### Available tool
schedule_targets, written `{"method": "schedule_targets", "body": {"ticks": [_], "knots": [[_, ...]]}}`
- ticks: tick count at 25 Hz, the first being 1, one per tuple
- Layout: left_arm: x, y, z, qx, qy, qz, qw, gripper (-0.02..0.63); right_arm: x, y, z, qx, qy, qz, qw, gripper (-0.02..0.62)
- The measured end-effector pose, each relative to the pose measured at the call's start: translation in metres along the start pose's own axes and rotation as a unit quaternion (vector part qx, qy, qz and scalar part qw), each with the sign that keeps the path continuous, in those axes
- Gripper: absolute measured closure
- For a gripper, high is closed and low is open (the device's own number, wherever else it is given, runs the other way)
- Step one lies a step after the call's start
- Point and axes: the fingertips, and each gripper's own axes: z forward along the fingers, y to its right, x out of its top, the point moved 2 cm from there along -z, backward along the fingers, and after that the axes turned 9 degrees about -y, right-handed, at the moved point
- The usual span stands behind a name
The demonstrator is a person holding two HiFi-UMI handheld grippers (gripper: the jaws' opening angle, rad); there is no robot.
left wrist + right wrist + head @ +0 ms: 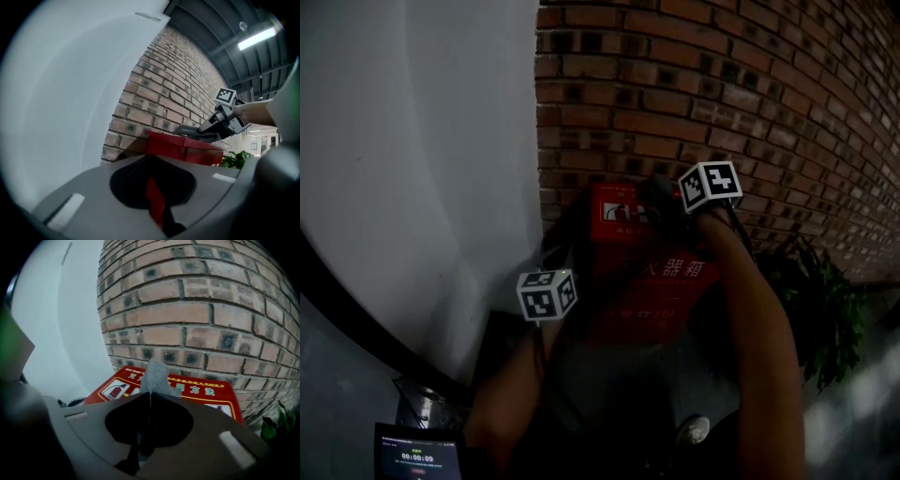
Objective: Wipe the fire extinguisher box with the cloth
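The red fire extinguisher box (633,267) stands against the brick wall, its printed lid (201,391) facing up. My right gripper (151,394) is shut on a grey cloth (154,375), whose free end sticks out over the back of the lid. From the left gripper view, the right gripper (202,134) lies low over the box top (185,146) with the cloth (186,130) under it. My left gripper (151,160) is off the box on its left side with its jaws together and nothing in them. Its marker cube (547,293) shows in the dim head view.
A brick wall (722,84) rises behind the box and a white wall (412,141) runs to the left. A leafy green plant (820,309) stands right of the box. A lit screen (417,457) sits at the bottom left.
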Motion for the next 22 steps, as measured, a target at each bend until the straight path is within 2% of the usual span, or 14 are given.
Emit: {"method": "schedule_targets", "body": {"ticks": [4,8,10,14,22], "knots": [[-0.003,0.001,0.01,-0.007,0.004,0.001,1.0,0.607,0.006,-0.049,0.027,0.011,-0.005,-0.015,1.0,0.569],[0.012,0.004,-0.033,0.008,0.004,0.016,0.9998,0.607,0.006,-0.112,0.021,0.035,-0.01,-0.021,0.999,0.569],[0.014,0.009,-0.051,0.01,0.001,0.029,0.9995,0.607,0.001,-0.129,0.021,0.036,-0.018,-0.022,0.999,0.569],[0.017,0.014,-0.068,0.003,0.005,0.047,0.9989,0.607,-0.01,-0.134,0.039,0.0,-0.044,-0.034,0.998,0.569],[0.016,0.0,-0.069,0.015,-0.004,0.053,0.9985,0.607,-0.01,-0.116,0.04,-0.047,-0.049,-0.041,0.997,0.569]]}}
